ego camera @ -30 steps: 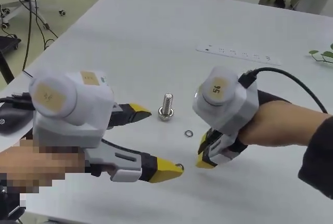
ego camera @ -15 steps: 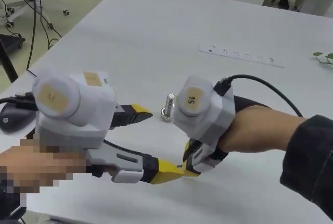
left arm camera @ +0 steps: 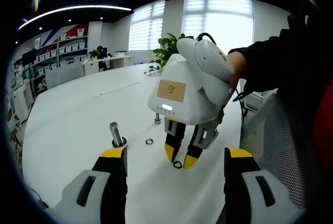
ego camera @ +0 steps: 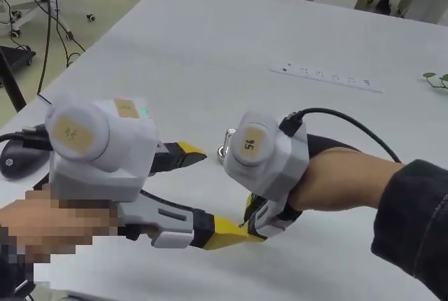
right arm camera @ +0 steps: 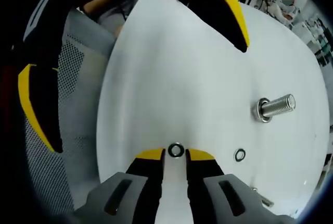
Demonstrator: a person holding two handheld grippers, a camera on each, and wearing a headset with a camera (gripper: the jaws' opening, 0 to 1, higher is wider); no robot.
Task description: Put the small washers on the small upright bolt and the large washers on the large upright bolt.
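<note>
A washer [right arm camera: 176,150] lies flat on the white table [ego camera: 210,42], right between the fingertips of my right gripper [right arm camera: 176,156]. That gripper is open by a narrow gap, pointing down at the table [left arm camera: 180,157]. My left gripper [ego camera: 210,192] is open wide and holds nothing, with its jaws on either side of the right gripper. The large bolt [left arm camera: 115,133] stands upright with one washer at its base; the head view has its top [ego camera: 229,135] behind the right gripper. A small washer [left arm camera: 149,141] lies loose beside it. The small bolt [left arm camera: 157,118] stands farther back.
A white power strip [ego camera: 326,77] lies across the far side of the table. A dark mouse [ego camera: 15,163] sits at the left edge. Beyond that edge are cables and a chair base on the floor. A potted plant [left arm camera: 169,44] stands at the far end.
My right gripper has moved left and toward me, down to the washer by my left gripper's lower fingertip, and now hides most of the large bolt. The left gripper has stayed put.
</note>
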